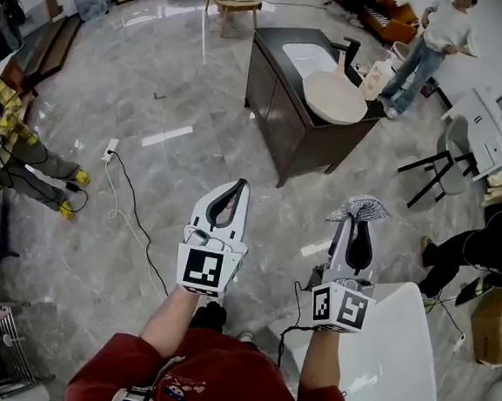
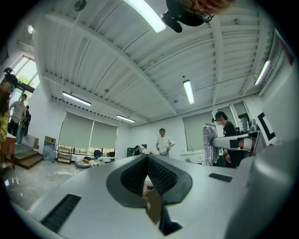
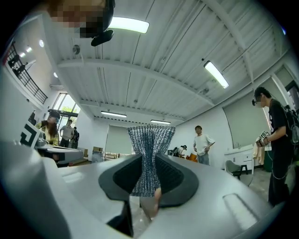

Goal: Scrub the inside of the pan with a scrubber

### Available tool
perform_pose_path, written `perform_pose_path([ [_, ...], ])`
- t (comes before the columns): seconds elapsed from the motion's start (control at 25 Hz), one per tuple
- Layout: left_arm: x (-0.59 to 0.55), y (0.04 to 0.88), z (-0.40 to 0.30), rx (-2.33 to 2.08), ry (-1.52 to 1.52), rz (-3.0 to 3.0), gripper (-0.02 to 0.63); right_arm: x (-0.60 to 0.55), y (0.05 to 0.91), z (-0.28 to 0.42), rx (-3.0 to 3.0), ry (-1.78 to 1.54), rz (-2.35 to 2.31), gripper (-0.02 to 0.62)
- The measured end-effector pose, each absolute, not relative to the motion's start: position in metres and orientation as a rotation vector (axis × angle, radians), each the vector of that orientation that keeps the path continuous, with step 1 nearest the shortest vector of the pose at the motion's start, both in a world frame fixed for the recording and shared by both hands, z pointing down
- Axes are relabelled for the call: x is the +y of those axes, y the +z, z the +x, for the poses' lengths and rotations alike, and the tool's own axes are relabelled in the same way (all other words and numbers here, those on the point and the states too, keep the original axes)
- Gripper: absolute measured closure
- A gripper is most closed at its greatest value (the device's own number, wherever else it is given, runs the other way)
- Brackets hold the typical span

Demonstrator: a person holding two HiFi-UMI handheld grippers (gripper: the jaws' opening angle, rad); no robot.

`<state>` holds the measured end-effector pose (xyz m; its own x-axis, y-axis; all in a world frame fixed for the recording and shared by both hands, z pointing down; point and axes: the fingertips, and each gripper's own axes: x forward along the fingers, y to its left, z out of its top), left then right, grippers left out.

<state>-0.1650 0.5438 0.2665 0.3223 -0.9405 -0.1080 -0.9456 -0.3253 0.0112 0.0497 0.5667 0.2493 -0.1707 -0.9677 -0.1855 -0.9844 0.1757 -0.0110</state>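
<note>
A pale round pan (image 1: 334, 98) rests on a dark sink cabinet (image 1: 276, 110) across the floor, far ahead of both grippers. My right gripper (image 1: 359, 224) is shut on a silvery mesh scrubber (image 1: 359, 208), which fans out past the fingertips. In the right gripper view the scrubber (image 3: 149, 151) is pinched at its middle between the jaws of the right gripper (image 3: 147, 163). My left gripper (image 1: 232, 192) is held up beside the right one, shut with nothing in it. The left gripper (image 2: 148, 163) points into the room in its own view, where the scrubber (image 2: 210, 140) shows at right.
A white table (image 1: 394, 356) is at my lower right. A cable (image 1: 132, 215) and power strip lie on the floor to the left. A black chair (image 1: 442, 164) stands right of the cabinet. People are at far right (image 1: 436, 37), right edge (image 1: 482, 250) and left (image 1: 8, 135).
</note>
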Motion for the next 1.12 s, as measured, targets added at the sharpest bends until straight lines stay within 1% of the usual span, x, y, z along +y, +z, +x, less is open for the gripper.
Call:
perform_pose_path([
  [0.32, 0.471, 0.26, -0.193, 1.743, 0.167, -2.532, 0.601, 0.51, 0.241, 0.026, 2.245, 0.197, -1.988, 0.488],
  [0.64, 0.436, 0.241, -0.202, 1.663, 0.208, -2.539, 0.601, 0.482, 0.226, 0.022, 2.159, 0.238, -2.016, 0.488],
  [0.84, 0.413, 0.245, -0.188, 1.637, 0.197, -2.557, 0.601, 0.461, 0.231, 0.034, 2.136, 0.234, -2.033, 0.488],
  [1.12, 0.359, 0.255, -0.149, 1.619, 0.138, -2.56, 0.6, 0.407, 0.247, 0.076, 2.089, 0.188, -2.037, 0.488],
])
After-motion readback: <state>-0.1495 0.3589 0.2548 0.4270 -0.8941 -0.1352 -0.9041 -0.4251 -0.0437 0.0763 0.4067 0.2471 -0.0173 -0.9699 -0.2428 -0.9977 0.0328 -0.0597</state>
